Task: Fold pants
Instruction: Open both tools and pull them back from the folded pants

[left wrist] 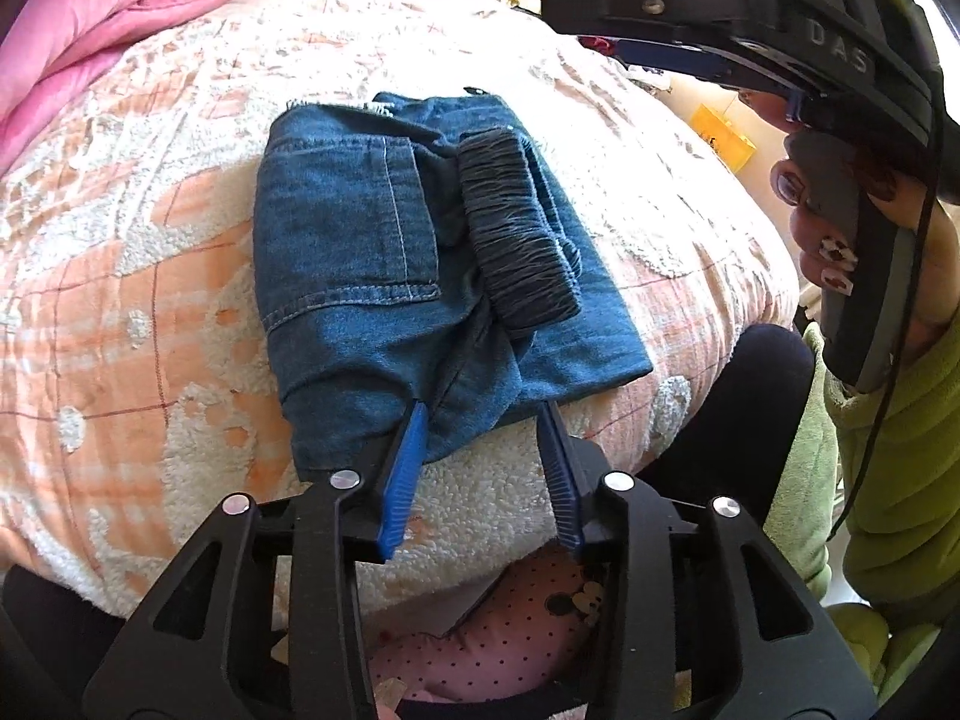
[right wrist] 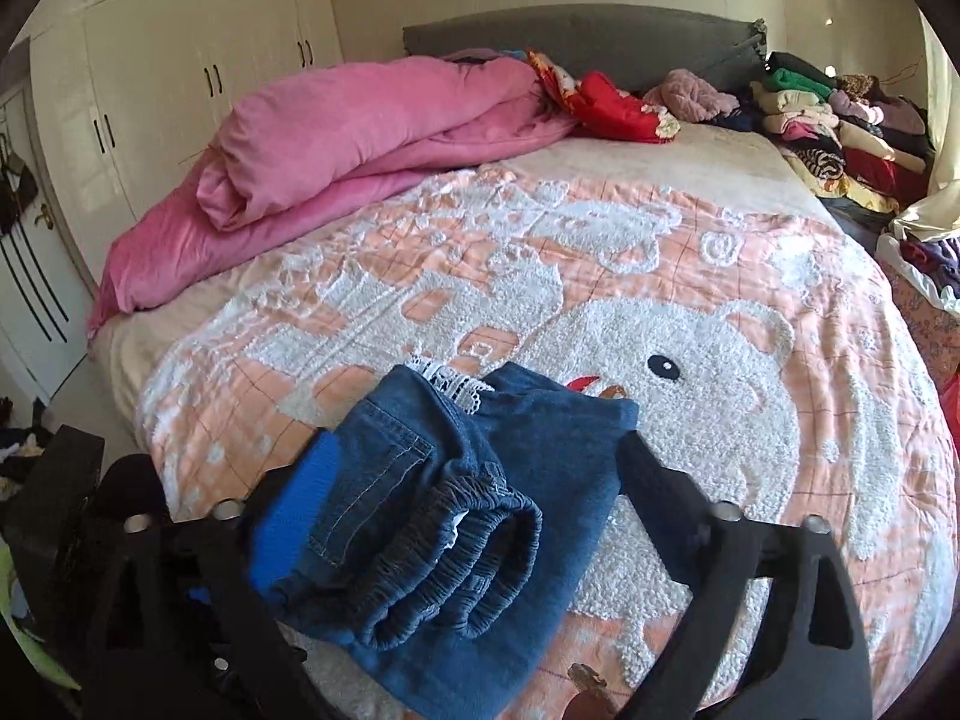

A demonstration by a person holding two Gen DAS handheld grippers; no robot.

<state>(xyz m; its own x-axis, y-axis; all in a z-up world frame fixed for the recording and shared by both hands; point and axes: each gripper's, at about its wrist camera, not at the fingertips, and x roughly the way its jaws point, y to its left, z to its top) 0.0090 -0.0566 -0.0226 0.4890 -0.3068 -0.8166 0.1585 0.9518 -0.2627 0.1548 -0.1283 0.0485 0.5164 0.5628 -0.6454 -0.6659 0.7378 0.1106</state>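
we see folded denim pants [left wrist: 384, 276] lying mid-bed on peach/white blanket [left wrist: 120, 312], elastic waistband on top, left tongs [left wrist: 486, 426] released w/ pants' near edge between tips, right tongs [right wrist: 474, 468] spread wide, released, straddling pants

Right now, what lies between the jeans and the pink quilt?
Only bare patterned blanket, between jeans and pink quilt; the right wrist view shows it.

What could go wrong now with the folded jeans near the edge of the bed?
1. The folded jeans lie close to the bed edge, with one corner over it, so a nudge might slide them off.
2. The left gripper has a fold between its fingers; pulling back could drag the stack open.
3. The bulky elastic waistband on top may spring up.
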